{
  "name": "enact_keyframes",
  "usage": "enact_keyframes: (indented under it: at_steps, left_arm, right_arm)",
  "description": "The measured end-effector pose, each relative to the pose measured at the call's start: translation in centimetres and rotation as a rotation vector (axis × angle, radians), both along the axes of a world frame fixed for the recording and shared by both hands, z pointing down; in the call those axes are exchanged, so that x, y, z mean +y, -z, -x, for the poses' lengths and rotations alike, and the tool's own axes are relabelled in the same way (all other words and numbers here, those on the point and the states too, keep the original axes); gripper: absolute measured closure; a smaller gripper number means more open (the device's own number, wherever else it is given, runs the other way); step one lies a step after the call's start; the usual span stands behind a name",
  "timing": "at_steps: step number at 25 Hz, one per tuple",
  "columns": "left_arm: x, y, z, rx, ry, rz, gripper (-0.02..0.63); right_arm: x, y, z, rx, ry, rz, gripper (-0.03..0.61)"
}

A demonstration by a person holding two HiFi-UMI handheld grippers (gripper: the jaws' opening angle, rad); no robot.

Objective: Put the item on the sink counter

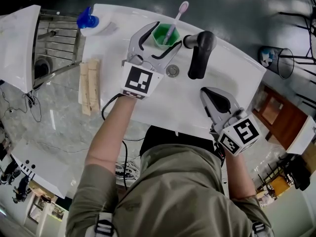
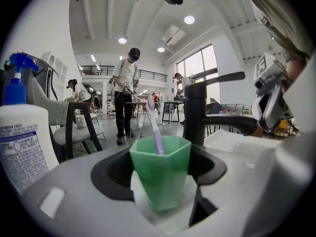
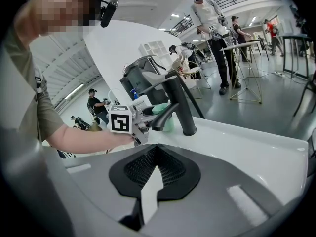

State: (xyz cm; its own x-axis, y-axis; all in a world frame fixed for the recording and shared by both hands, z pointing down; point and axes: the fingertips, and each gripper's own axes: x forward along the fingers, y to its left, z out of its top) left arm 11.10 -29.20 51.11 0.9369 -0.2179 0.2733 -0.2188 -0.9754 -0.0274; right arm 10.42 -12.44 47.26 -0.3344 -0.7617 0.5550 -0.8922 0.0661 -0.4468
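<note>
The green cup (image 2: 160,174), holding a toothbrush (image 1: 174,23), is pinched by the left gripper (image 1: 164,37) on the sink counter (image 1: 148,102). A black faucet (image 1: 200,53) is seen at its three o'clock and a spray bottle (image 1: 89,21) at nine. The right gripper (image 1: 206,94) is pressed together.

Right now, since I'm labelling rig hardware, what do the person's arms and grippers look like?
The left gripper and right gripper are light grey with black ribbed jaw pads and a white cube of black square markers. A black cable trails from the left one. Sleeves are short, olive green.
</note>
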Motion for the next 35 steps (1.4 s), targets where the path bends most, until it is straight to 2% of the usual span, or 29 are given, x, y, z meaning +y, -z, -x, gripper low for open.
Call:
enact_keyframes:
  at_steps: [20, 28, 35]
  left_arm:
    - [0.3, -0.3, 0.9, -0.023, 0.019, -0.02, 0.291]
    - [0.6, -1.4, 1.5, -0.046, 0.021, 0.009, 0.29]
    - [0.7, -0.4, 2.2, -0.04, 0.027, 0.01, 0.282]
  right_arm:
    - [0.8, 0.4, 1.0, -0.001, 0.012, -0.001, 0.566]
    - [1.4, 0.6, 1.6, -0.001, 0.009, -0.005, 0.566]
    - [1.5, 1.1, 1.9, -0.006, 0.007, -0.017, 0.566]
